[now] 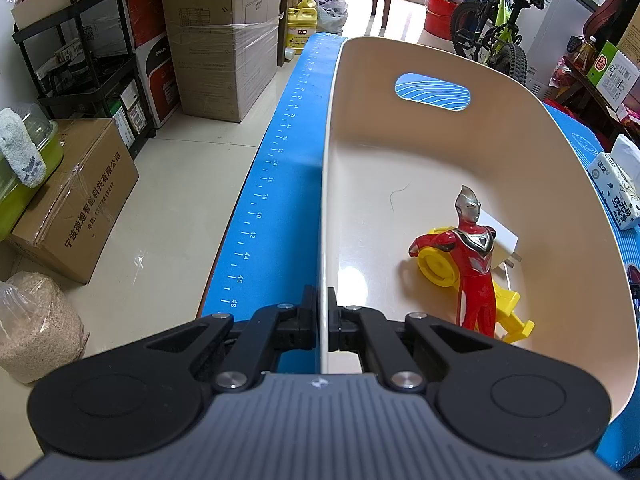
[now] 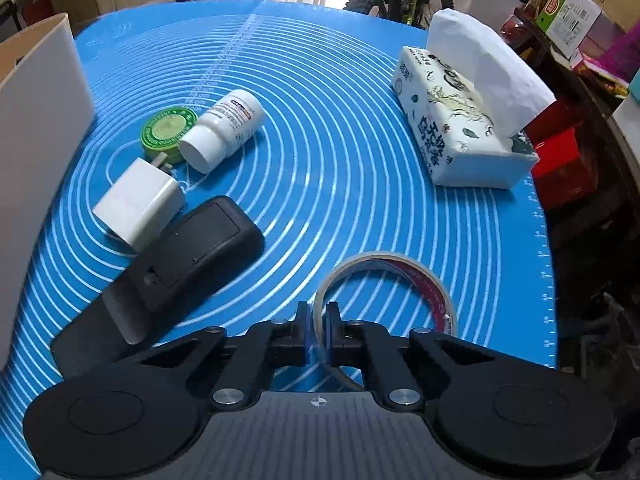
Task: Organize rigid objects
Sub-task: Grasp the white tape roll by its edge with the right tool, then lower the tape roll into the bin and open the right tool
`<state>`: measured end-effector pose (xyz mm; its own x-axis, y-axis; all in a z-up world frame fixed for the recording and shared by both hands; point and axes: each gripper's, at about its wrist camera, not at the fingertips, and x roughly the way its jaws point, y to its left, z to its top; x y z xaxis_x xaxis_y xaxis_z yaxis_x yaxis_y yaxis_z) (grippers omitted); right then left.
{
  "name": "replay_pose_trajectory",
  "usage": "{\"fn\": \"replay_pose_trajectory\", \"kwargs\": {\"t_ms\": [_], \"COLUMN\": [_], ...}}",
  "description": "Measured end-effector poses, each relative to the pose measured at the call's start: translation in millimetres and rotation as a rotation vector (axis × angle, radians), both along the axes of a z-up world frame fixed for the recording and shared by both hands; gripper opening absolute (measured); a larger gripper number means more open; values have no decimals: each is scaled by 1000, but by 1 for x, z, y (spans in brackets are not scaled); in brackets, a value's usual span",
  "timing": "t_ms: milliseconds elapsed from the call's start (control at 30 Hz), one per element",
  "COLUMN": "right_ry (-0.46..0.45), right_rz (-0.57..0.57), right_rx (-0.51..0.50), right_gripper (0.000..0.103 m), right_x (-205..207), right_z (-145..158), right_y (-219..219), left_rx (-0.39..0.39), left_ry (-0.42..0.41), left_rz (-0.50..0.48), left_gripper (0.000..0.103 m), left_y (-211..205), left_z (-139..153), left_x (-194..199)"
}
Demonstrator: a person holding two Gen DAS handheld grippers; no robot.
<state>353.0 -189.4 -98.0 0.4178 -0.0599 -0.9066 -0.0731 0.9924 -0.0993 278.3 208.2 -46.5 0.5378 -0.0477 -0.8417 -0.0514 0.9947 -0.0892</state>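
Black fingers of the right gripper [image 2: 319,330] fill the bottom of the right wrist view, pinched on the near wall of a clear tape roll [image 2: 384,292] that stands on edge on the blue mat [image 2: 340,152] covering the tabletop. Left of the roll lies a black remote-like device [image 2: 200,248], and touching its far end is a white charger plug [image 2: 138,204]. Beyond the plug, a green round tin [image 2: 166,130] and a white pill bottle [image 2: 224,132] on its side lie against each other. A tissue pack [image 2: 460,128] sits well apart at the far right.

From the left wrist view, the left gripper [image 1: 323,320] is clenched on the near rim of a cream plastic bin [image 1: 400,152], one finger outside the wall and one inside. Inside the bin, a red toy figure [image 1: 476,256] leans over a yellow toy vehicle [image 1: 438,268], with another white plug [image 1: 500,240] just behind them. Cardboard boxes [image 1: 224,40] and a bicycle [image 1: 500,28] stand on the floor beyond.
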Motion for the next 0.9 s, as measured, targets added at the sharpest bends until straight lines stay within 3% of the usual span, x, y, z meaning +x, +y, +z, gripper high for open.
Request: {"fn": "replay_pose_trajectory", "kwargs": {"t_ms": [200,433,700,900], "right_ry": [-84,-239,-422,-473], "right_rz": [21,64,188,332], "right_rx": [-9,26,124,224], "right_gripper": [18,18,18,18], "right_x": [-12,-21,-26,-25], "right_z": [17,70,130,156], "right_y": [4,20,72,123], "left_rx": [1,1,2,3], "left_ry": [0,0,0,0], "left_rz": [-1,-1,-1,-1], "left_gripper": [4,4,4,4], "left_y": [0,0,1,1], "left_z": [0,0,0,0], "left_x": [0,0,0,0]}}
